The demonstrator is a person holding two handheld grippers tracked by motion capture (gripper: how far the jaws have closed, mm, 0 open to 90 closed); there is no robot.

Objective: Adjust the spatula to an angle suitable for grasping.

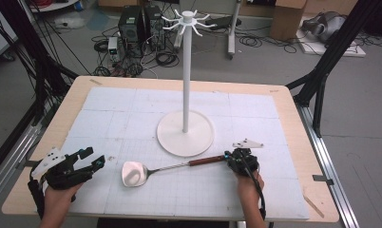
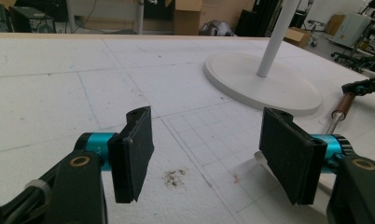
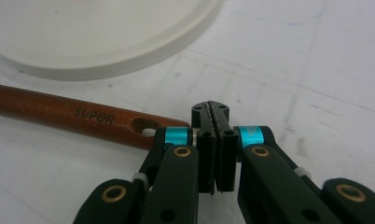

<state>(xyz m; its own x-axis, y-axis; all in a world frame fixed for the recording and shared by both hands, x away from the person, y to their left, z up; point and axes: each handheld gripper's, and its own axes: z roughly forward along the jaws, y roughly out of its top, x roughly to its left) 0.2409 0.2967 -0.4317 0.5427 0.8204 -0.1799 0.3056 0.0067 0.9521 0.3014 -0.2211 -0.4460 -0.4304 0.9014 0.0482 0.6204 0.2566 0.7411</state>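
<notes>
A metal spatula (image 1: 134, 174) with a brown wooden handle (image 1: 205, 161) lies on the white mat, its head towards the left. My right gripper (image 1: 227, 159) sits at the handle's end. In the right gripper view its jaws (image 3: 216, 116) are shut flat together with nothing between them, and the handle (image 3: 69, 114), marked SUPOR, lies just to their left, its holed end beside the left finger. My left gripper (image 1: 94, 156) rests at the mat's front left, open. Its pads (image 2: 134, 154) stand wide apart over bare mat. The handle (image 2: 345, 103) shows far right in that view.
A white stand with a round base (image 1: 185, 133), a tall pole (image 1: 186, 71) and a ring of hooks (image 1: 186, 21) stands mid-table, just behind the spatula. The wooden table edge (image 1: 293, 118) frames the mat. Cables and boxes lie on the floor beyond.
</notes>
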